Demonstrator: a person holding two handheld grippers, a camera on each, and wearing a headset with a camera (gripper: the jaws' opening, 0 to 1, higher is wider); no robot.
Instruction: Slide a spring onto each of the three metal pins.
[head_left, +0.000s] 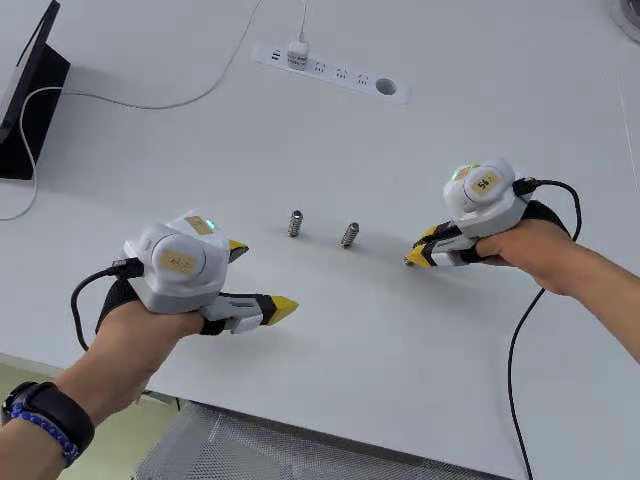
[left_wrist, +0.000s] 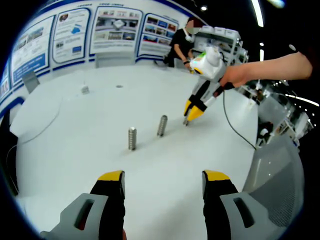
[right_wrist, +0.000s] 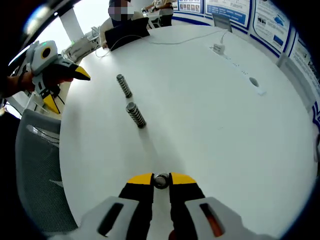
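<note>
Two upright metal pins, each wrapped in a spring, stand side by side mid-table: the left pin (head_left: 295, 223) (left_wrist: 132, 138) (right_wrist: 124, 86) and the right pin (head_left: 349, 235) (left_wrist: 162, 125) (right_wrist: 136, 115). My left gripper (head_left: 262, 278) (left_wrist: 163, 176) is open and holds nothing, near the front edge and short of the left pin. My right gripper (head_left: 418, 252) (right_wrist: 161, 181) hovers low just right of the right pin. It is shut on a small round metal piece (right_wrist: 161, 181) seen end-on; I cannot tell whether this is a pin or a spring.
A white power strip (head_left: 330, 70) with a plugged charger lies at the back. A black screen (head_left: 30, 100) stands far left, with a cable trailing across the table. A mesh chair (head_left: 250, 450) sits below the front edge. A person (left_wrist: 180, 42) is at the far side.
</note>
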